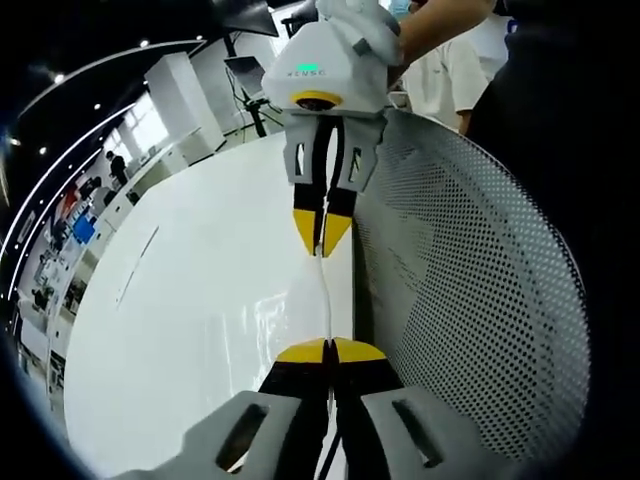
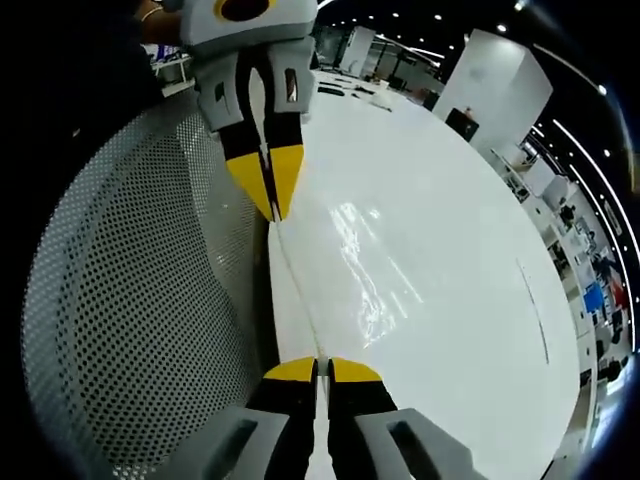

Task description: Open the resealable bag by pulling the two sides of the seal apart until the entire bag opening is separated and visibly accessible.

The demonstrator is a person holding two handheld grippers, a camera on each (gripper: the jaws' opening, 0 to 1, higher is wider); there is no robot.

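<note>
L gripper view: my left gripper (image 1: 330, 350) has its jaws together, clamped on the thin top edge of the resealable bag (image 1: 323, 290), which runs edge-on as a pale strip up to the right gripper (image 1: 322, 238), also pinched on it at the far end. Bag hangs taut between the 2, above the white table (image 1: 190, 310), w/ a perforated metal basket (image 1: 470, 270) just beside it. R gripper view: right gripper (image 2: 322, 372) jaws closed on the clear film; seal line (image 2: 295, 280) curves up to the left gripper (image 2: 268, 200), shut on the other end. Judgement: both grips look end-on along the seal, so pulling apart only stretches it. I'd re-grip, 1 gripper per side wall near mid-seal, then pull perpendicular to the strip, slow and even, w/o tearing. Can't tell if any of the seal is parted yet.
</note>
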